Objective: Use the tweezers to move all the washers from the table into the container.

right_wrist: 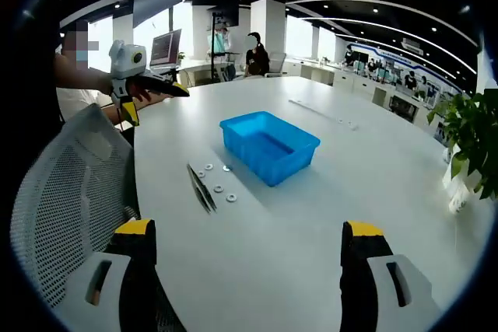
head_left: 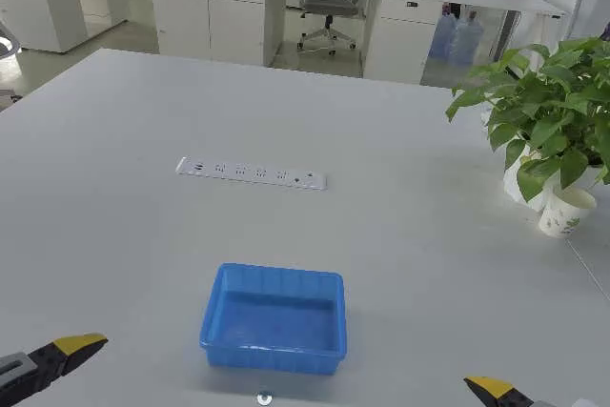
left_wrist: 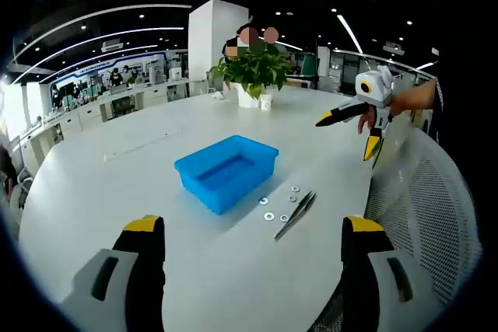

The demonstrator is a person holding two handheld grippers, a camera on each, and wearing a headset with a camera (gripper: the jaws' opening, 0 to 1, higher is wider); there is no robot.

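Steel tweezers (left_wrist: pixel 296 214) lie flat on the white desk (head_left: pixel 143 235), on the person's side of the blue container (head_left: pixel 272 316). Long axis runs roughly parallel to the container's near wall, so crosswise to the person. Washers (right_wrist: pixel 218 188), five as best I can count, sit loose between tweezers and container, near both. Container looks empty.

Left hand-held gripper (left_wrist: pixel 254 225): jaws wide apart, holding nothing. Right hand-held gripper (right_wrist: pixel 249 228): same. They hover one off each end of the tweezers, each looking roughly along their length. Neither is clearly nearer. Can't tell which end is the tips.

Likely step: tweezer pickup, not yet started. Whichever side goes probably needs its jaws turned across the axis, closing mid-shank. Thin part lying flat on the desk, so I'd expect slip risk.
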